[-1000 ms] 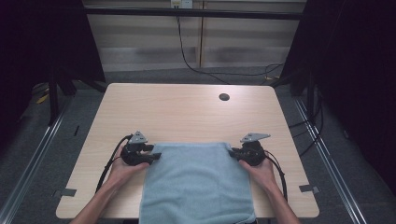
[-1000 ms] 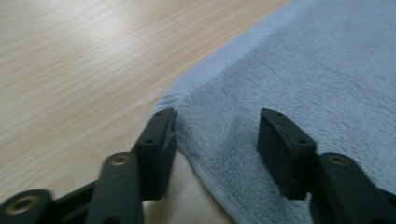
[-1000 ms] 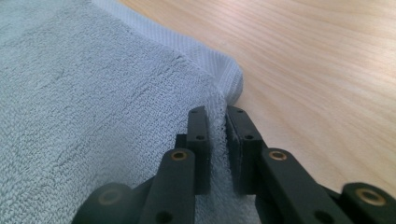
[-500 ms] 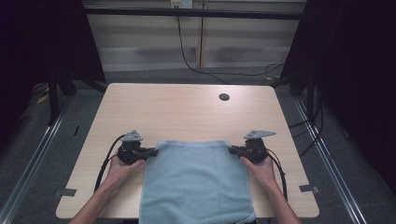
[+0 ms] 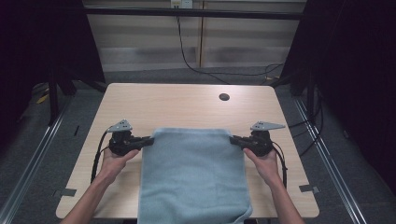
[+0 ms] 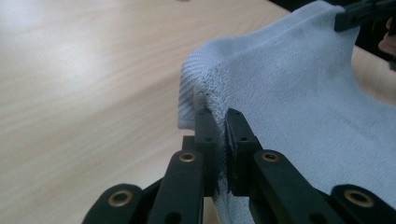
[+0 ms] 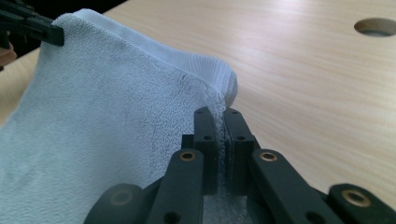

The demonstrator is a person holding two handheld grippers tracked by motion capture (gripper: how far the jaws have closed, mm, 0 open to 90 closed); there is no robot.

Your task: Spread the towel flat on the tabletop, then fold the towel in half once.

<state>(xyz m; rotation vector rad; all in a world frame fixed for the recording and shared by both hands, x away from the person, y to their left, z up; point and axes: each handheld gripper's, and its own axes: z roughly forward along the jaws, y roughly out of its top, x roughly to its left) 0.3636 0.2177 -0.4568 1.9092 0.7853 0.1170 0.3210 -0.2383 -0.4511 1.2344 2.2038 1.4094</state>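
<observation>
Light blue towel (image 5: pixel 194 175) at lower centre of the high view, spread on the table (image 5: pixel 187 105) and running off the bottom edge of the frame. Soft terry, limp, light by the look of it; likely to sag and fold wherever unsupported, and not fragile. Ribbed hem along the far edge, denser than the pile, probably the surest place to pinch.

Left gripper (image 5: pixel 144 140) at centre left, pressed together on the towel's far left corner; in the left gripper view (image 6: pixel 218 126) jaws shut with cloth bunched between them, just below the hem. Right gripper (image 5: pixel 236 139) at centre right, likewise clamped on the far right corner; in the right gripper view (image 7: pixel 219 123) cloth squeezed thin between the jaws. Far edge slightly lifted between the two corners, judging from the curl at each.

Near end of the towel cut off at the bottom of the frame, so full length unknown. Single or doubled layer: hard to tell. Depth of cloth inside the jaws hidden. Round hole (image 5: pixel 224 97) in the table, upper centre right.
</observation>
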